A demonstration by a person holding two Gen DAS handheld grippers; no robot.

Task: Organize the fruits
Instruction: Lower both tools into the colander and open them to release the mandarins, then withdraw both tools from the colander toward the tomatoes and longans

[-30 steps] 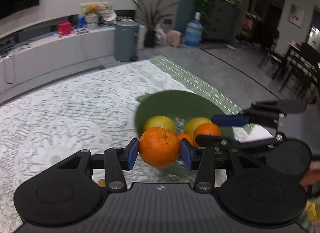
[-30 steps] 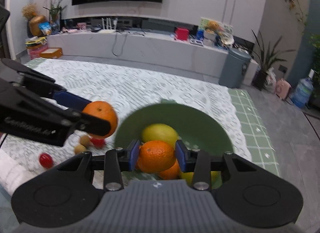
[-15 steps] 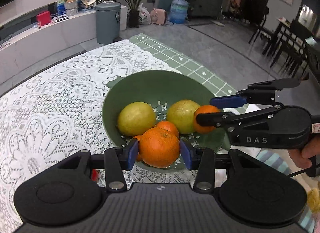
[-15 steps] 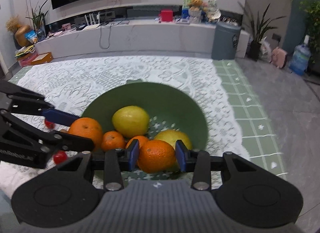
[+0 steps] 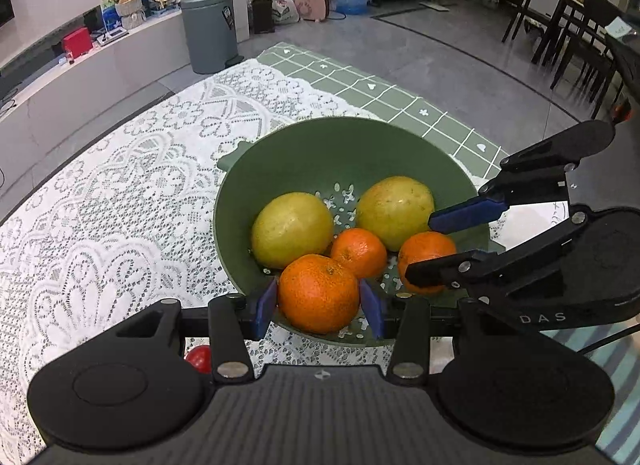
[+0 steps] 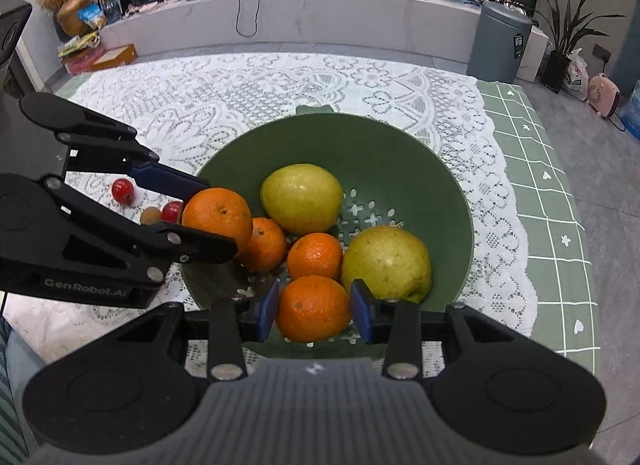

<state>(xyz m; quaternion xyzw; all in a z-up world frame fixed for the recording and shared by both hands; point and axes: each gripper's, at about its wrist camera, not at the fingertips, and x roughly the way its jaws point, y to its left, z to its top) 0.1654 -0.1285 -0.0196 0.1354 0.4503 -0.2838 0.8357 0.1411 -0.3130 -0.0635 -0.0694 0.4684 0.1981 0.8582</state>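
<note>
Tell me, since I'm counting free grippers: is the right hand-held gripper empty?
No, the right hand-held gripper is clamped on an orange.

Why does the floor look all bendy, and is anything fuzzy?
Left wrist view: the fisheye lens curves the grey tiled floor near the edges; the round green plastic strainer bowl is sharp. Right wrist view: the long white TV counter bows too; nothing blurred, soft glare on the yellow-green pear.

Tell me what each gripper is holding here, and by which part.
The left gripper clamps an orange across its widest middle; the right gripper clamps another orange the same way. Both hang over the green bowl.
</note>
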